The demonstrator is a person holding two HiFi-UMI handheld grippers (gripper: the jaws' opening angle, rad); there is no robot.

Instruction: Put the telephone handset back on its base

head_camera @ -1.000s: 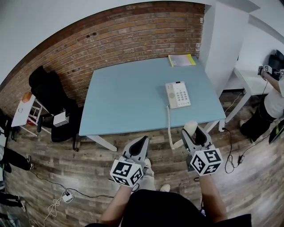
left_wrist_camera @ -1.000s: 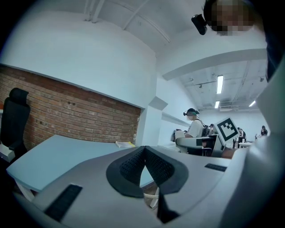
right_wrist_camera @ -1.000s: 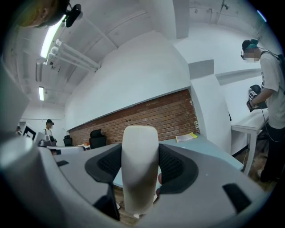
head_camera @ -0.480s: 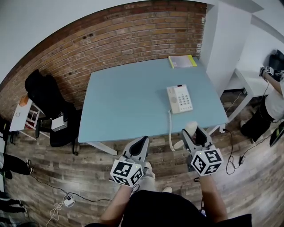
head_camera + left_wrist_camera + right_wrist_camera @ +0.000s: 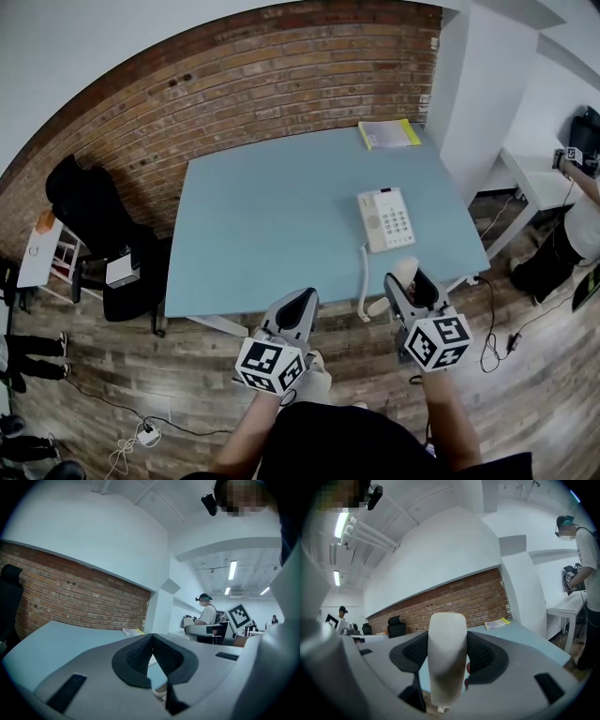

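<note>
Short of the table (image 5: 262, 225), with right gripper (image 5: 410, 284) gripping handset (image 5: 447, 658), left gripper (image 5: 302, 302) closed empty, risks cord (image 5: 363, 279) dragging base (image 5: 385, 219) off.

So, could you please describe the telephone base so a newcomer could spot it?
Find the pale blue table by the brick wall. Near its front right edge sits the telephone base: cream, with a keypad and trailing cord, unlike the flat yellow booklet at the far corner.
</note>
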